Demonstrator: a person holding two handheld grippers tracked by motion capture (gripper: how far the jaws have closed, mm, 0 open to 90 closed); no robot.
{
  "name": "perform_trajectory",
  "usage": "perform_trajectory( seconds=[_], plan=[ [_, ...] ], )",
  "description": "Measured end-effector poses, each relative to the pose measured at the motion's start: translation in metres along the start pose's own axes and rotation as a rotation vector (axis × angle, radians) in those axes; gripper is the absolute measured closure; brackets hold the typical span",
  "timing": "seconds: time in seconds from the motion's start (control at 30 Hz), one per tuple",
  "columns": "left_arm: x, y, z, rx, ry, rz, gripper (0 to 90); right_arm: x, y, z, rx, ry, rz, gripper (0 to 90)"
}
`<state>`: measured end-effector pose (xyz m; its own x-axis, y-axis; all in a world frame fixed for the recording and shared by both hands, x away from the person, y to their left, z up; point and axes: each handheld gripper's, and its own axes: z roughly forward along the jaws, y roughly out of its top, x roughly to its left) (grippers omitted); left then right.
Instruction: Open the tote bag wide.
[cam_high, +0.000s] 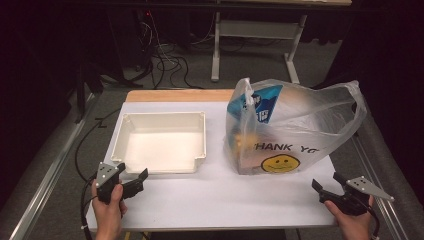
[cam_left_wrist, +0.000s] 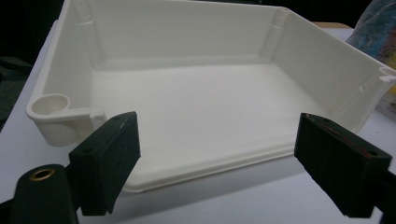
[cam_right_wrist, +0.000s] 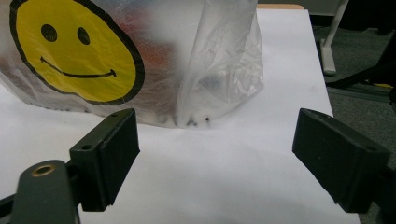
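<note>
White surface (cam_high: 215, 192) carrying an empty cream plastic tray (cam_high: 161, 120) beside a translucent smiley-face plastic bag (cam_high: 295, 127).
We hold the left claw (cam_high: 133, 180) and right claw (cam_high: 328, 188) spread wide, gripping nothing.

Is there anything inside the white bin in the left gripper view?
No, the white bin shows a bare floor and bare walls, with nothing lying in it.

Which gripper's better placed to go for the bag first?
Right. The right gripper, jaws open, sits just in front of the plastic bag. The left gripper, also open, faces the white tray, so it would probably have to cross over.
</note>
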<state>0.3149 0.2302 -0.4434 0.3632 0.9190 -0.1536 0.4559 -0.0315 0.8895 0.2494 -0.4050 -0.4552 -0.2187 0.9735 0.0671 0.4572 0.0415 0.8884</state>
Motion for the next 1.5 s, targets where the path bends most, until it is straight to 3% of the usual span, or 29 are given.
perform_trajectory(
  seconds=[0.5, 0.87, 1.0, 1.27, 1.5],
  plan=[
    [0.001, -0.002, 0.002, 0.016, 0.008, 0.011, 14.9, 0.0, -0.001, 0.003, 0.011, 0.004, -0.008, 15.1],
    [0.006, -0.006, 0.005, 0.065, 0.034, 0.047, 9.8, -0.001, -0.003, 0.009, 0.05, -0.006, 0.006, 15.1],
    [0.006, -0.007, 0.006, 0.069, 0.031, 0.046, 8.5, -0.001, -0.003, 0.009, 0.056, -0.008, 0.008, 15.2],
    [0.009, -0.01, 0.011, 0.13, 0.012, 0.046, 1.4, -0.001, -0.004, 0.01, 0.067, -0.009, 0.012, 15.1],
    [0.01, -0.009, 0.01, 0.114, 0.013, 0.039, 0.3, -0.002, -0.004, 0.011, 0.071, -0.005, 0.005, 15.1]
  ],
)
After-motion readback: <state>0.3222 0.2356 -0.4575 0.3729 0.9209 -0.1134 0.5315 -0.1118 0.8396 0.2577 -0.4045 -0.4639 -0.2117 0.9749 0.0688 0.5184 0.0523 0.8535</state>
